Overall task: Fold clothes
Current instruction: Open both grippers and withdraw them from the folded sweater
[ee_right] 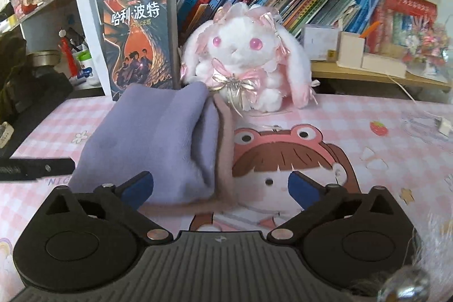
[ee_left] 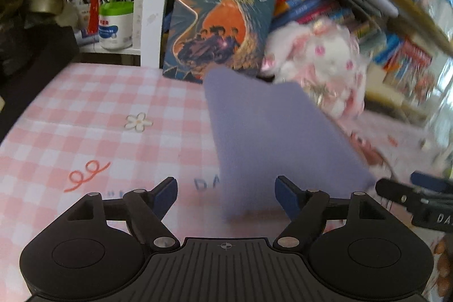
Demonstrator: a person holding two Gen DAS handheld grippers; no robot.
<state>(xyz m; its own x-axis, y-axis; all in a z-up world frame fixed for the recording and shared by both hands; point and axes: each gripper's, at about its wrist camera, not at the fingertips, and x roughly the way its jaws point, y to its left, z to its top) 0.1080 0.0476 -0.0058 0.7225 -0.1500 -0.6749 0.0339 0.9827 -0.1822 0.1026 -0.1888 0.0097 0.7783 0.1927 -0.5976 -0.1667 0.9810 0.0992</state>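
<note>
Both grippers' jaws wide apart, empty; folded purple garment (ee_right: 147, 137) lengthwise toward plush rabbit (ee_right: 246, 58).

Lilac garment (ee_right: 147, 137), pink-checked mat (ee_right: 368, 115)

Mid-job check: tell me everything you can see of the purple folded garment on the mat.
The purple garment is a soft, fleece-like lavender cloth folded into a thick, roughly rectangular bundle, layers showing along its right edge, where a dusty-pink lining or hem peeks out and runs under the near end. It lies flat on the pink checked mat, its far end close to the plush rabbit and the standing book. Neither gripper holds it; both sets of fingers are spread.
</note>
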